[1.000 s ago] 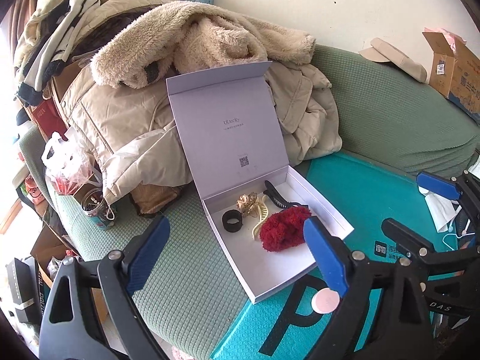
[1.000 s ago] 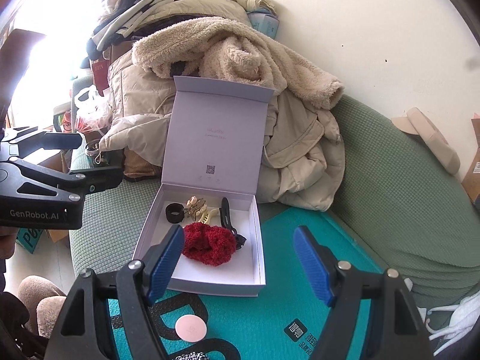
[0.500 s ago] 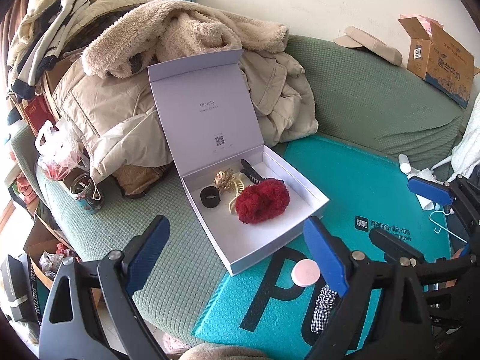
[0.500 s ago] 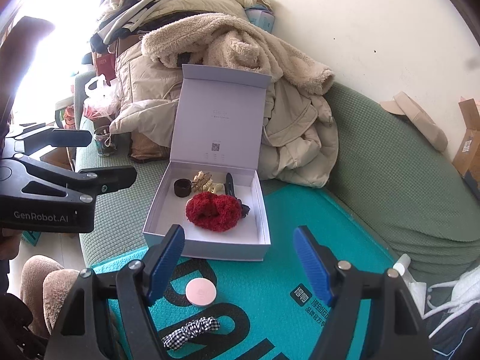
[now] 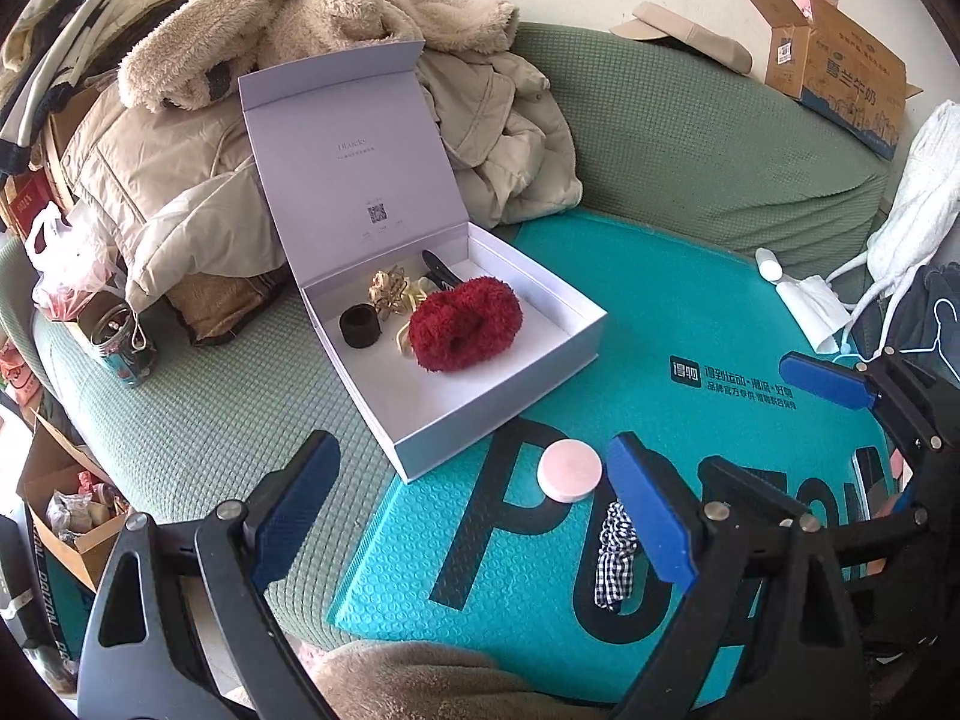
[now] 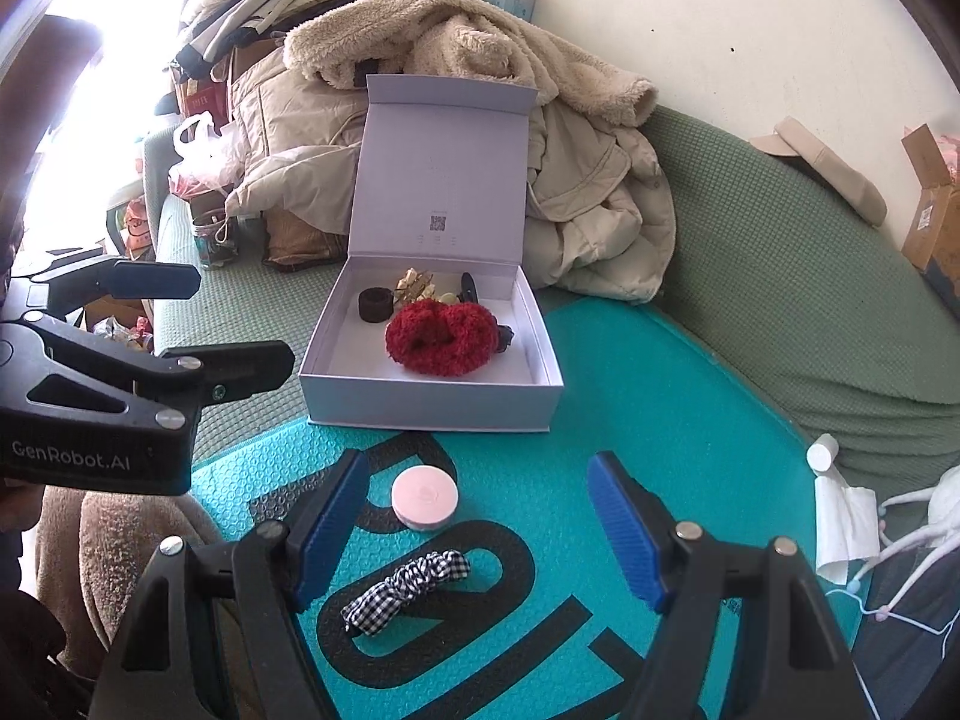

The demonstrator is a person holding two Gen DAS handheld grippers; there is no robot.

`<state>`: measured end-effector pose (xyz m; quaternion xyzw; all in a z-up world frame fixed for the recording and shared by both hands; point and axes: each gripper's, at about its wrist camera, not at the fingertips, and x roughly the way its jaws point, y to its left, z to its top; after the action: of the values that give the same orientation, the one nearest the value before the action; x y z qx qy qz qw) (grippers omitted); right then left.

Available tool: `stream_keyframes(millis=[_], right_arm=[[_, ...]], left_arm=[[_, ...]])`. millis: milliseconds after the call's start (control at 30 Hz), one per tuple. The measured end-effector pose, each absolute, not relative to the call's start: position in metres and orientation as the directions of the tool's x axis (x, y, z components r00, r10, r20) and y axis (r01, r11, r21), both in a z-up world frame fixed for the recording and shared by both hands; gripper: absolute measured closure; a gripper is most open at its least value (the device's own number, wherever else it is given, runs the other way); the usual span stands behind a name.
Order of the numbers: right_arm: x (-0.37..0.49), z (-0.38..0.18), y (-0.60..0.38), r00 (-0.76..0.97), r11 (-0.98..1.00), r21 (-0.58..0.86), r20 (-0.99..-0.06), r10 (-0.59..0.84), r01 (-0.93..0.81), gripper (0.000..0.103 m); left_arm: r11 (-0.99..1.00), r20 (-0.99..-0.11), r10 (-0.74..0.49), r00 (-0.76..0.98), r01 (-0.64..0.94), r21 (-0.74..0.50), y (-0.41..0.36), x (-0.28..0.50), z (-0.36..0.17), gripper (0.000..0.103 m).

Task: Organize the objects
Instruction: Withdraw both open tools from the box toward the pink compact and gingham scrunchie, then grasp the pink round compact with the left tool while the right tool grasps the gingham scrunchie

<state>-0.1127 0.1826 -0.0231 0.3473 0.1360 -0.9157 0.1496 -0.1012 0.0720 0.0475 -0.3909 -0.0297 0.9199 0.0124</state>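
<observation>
Pink round lidded tin [image 6: 425, 497] and checked fabric scrunchie [image 6: 407, 590], lying near the open white box [image 6: 429, 405], are best straddled squarely by the released, empty right gripper [image 6: 474, 531]; the left gripper [image 5: 474, 516] is likewise released.

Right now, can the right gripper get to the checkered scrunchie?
Probably yes. The right gripper is open and empty, and the checkered scrunchie lies uncovered on the teal mat just below it; only the pink round case sits nearby.

Black skeletal left gripper [image 5: 474, 504] frame, silver screws, ribbed blue pads [image 5: 651, 513], white "GenRobot.AI" lettering
</observation>
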Motion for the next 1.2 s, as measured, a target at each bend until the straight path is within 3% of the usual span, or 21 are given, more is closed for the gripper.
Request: stream_keyframes(millis=[1100,1200], right_arm=[[-0.128,-0.137,0.179,-0.544,-0.917,-0.001,-0.805,-0.236,0.4,0.027],[-0.131,-0.141,0.183,-0.528,-0.914,0.036,-0.807,-0.266,0.405,0.033]], left_arm=[[-0.993,-0.833,0.117,-0.541,-0.055,-0.104,0.078,-0.151,-0.061,0.013],[-0.992,-0.831,0.128,-0.541,-0.07,-0.108,0.082,-0.16,-0.063,0.013]])
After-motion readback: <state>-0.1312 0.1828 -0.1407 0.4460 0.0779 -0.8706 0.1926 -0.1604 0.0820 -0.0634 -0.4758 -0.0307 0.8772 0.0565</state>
